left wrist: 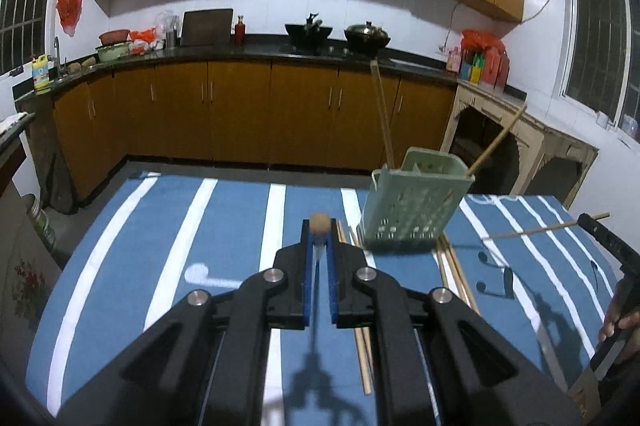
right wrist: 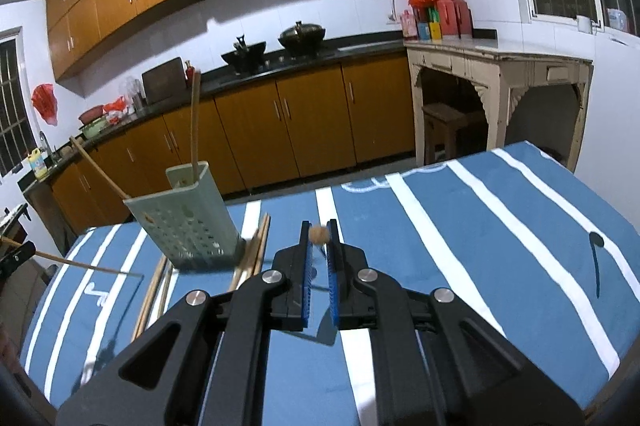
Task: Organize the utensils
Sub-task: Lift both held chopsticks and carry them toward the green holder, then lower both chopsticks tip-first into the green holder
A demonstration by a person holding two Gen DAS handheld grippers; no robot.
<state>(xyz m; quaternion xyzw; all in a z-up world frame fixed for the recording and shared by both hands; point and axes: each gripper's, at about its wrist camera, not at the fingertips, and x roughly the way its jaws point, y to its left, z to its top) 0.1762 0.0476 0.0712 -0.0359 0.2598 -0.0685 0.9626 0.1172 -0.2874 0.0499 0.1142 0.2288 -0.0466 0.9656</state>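
A blue cloth with white stripes (left wrist: 240, 226) is spread over the tabletop. A pale green perforated holder (left wrist: 412, 210) is seen beside tan wooden chopsticks (left wrist: 456, 266). Orange-brown cabinets (left wrist: 240, 114) are seen far.

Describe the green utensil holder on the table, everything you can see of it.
The utensil holder is a pale green box, plastic by the look of it, open at the top, its walls pierced with rows of round holes. It stands on the blue striped tablecloth and looks tilted through the fisheye lens. Two chopsticks stick up out of it, leaning apart. More chopsticks lie on the cloth at its base. Neither gripper touches it.
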